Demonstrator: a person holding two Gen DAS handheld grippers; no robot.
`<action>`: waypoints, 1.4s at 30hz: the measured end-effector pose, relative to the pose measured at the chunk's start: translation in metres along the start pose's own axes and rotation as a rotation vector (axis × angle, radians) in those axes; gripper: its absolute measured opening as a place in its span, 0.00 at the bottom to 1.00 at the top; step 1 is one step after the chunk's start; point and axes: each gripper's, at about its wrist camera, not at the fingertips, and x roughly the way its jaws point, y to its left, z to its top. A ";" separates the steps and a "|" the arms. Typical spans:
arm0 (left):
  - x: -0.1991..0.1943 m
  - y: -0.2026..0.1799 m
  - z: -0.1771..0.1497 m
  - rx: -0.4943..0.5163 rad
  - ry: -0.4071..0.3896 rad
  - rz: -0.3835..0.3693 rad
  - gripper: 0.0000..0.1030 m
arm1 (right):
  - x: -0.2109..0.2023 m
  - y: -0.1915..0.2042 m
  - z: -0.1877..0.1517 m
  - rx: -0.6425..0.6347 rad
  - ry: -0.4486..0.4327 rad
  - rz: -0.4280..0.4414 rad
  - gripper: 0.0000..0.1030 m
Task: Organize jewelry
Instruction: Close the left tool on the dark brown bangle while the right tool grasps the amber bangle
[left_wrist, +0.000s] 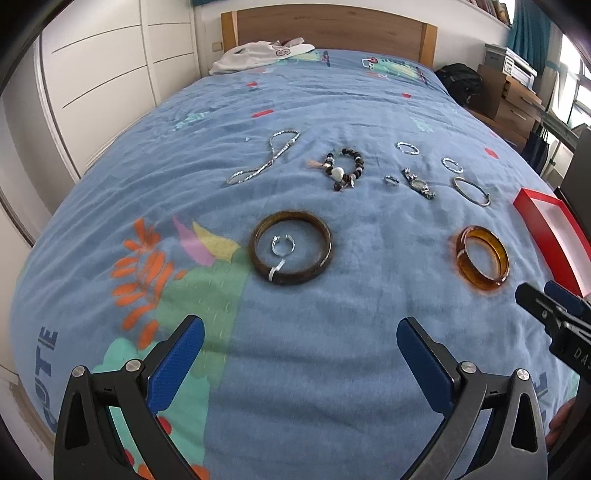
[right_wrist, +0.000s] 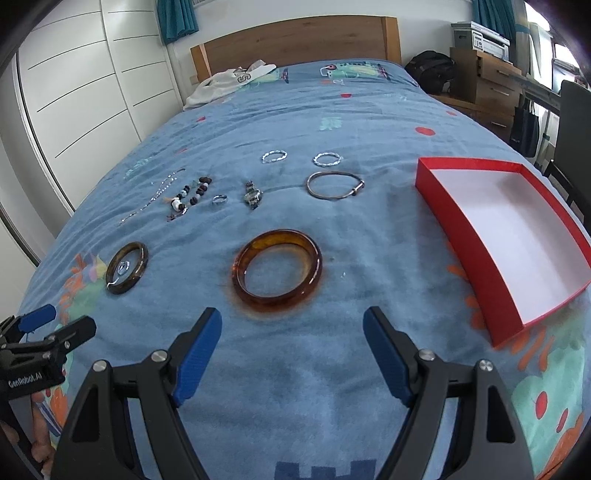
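A bedroom with white panelled wardrobe doors, a wooden headboard (right_wrist: 295, 40) and a bed spread with a soft, slightly wrinkled blue blanket (right_wrist: 295, 387) printed with orange, green and pink cartoon shapes. A crumpled white garment (left_wrist: 258, 55) lies near the headboard.

The jewelry is laid out flat across the middle of the blanket. Nearest the cameras sit two thick, glossy round bangles: a translucent amber bangle (right_wrist: 277, 271), which throws an orange glow on the cloth around it, and a darker brown bangle (left_wrist: 290, 252) with a small open silver ring (left_wrist: 282, 245) lying inside its hoop. Farther back lie a thin silver chain necklace (left_wrist: 266, 158) in a loose loop, a beaded bracelet (left_wrist: 343, 168) of dark round beads and one large white bead, a small plain ring (left_wrist: 391, 180), a little metal wristwatch (left_wrist: 419, 184), two twisted silver rings (right_wrist: 274, 156) (right_wrist: 327, 159) and a slim wire bangle (right_wrist: 334, 185).

On the right side of the bed rests a shallow rectangular box (right_wrist: 461, 236), red cardboard outside and plain white inside, holding nothing.

Both tools have black angular arms and ribbed blue pads. The left hand-held gripper (left_wrist: 300, 363) hangs over the blanket, jaws spread wide, gripping nothing, in front of the brown bangle. The right hand-held gripper (right_wrist: 292, 356) is likewise wide and unladen, just short of the amber bangle.
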 end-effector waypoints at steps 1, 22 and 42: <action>0.003 0.000 0.004 0.001 0.000 0.001 0.99 | 0.002 0.000 0.001 0.000 0.001 0.000 0.76; 0.096 0.023 0.049 -0.062 0.109 -0.013 0.97 | 0.068 0.011 0.032 -0.003 0.090 -0.009 0.76; 0.082 0.029 0.057 -0.060 0.082 -0.061 0.73 | 0.073 0.017 0.041 -0.069 0.123 0.017 0.75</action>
